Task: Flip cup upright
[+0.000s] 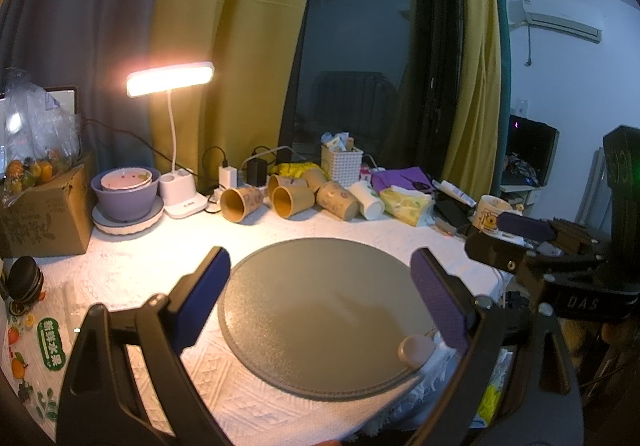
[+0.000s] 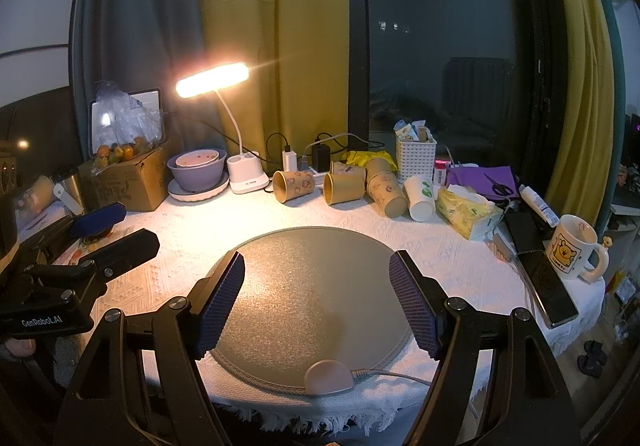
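The white-clothed table (image 2: 420, 242) runs out ahead of both pairs of jaws, its fringed near edge just below them. On it the round grey mat (image 2: 312, 286) lies bare between and ahead of the right gripper (image 2: 316, 266), whose jaws stand wide apart, holding nothing. The left gripper (image 1: 320, 266) hovers over the same mat, likewise spread wide and empty, with the right gripper's fingers to the right of its jaws. Well beyond both, past the mat's far edge, the brown paper cups (image 2: 294, 185) lie tipped on their sides in a cluster beside a white cup (image 2: 419, 198), close to the lamp base (image 2: 247, 173).
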Motion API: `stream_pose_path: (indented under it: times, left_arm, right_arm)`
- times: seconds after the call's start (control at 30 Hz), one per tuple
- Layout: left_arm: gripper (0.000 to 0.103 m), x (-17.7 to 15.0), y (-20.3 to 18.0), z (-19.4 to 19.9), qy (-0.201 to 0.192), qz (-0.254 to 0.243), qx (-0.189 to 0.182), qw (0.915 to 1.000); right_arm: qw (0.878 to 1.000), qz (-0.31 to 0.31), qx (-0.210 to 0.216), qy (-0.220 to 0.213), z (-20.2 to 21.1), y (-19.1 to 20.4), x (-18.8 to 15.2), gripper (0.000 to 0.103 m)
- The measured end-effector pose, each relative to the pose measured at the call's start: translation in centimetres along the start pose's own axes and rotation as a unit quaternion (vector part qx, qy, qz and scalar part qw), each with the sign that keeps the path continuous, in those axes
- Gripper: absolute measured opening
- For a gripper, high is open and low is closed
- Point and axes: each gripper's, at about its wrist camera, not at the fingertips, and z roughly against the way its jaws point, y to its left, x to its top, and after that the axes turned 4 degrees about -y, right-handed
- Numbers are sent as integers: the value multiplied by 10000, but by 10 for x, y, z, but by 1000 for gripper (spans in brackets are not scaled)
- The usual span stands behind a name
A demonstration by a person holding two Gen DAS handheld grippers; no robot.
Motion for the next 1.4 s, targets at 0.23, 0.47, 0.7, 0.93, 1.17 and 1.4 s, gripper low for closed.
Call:
stream_pose_path:
  times: [0.23, 0.47, 0.7, 0.93, 1.17, 1.4]
  left_arm:
    - [92, 0, 0, 0, -1, 3, 0, 10000]
    - [92, 0, 0, 0, 0, 0, -2, 10000]
    - [92, 0, 0, 0, 4, -5, -3, 10000]
    - [92, -4, 1, -17, 269, -52, -49, 9996]
    - [92, -14, 13, -59, 829, -50, -67, 9965]
    - [92, -6, 27, -104, 1048, -243, 4, 9942]
  right_arm:
    - [10000, 1, 2, 2, 0, 0, 0, 78]
    - [10000, -1, -3, 1, 0, 1, 0, 78]
    - [10000, -1, 0, 1, 0, 2, 0, 78]
    - [9999, 12, 56, 133, -13, 2, 2, 78]
    - [9991, -58, 46, 423, -51, -15, 0, 78]
    - [9982, -93, 73, 583, -92, -34, 5, 78]
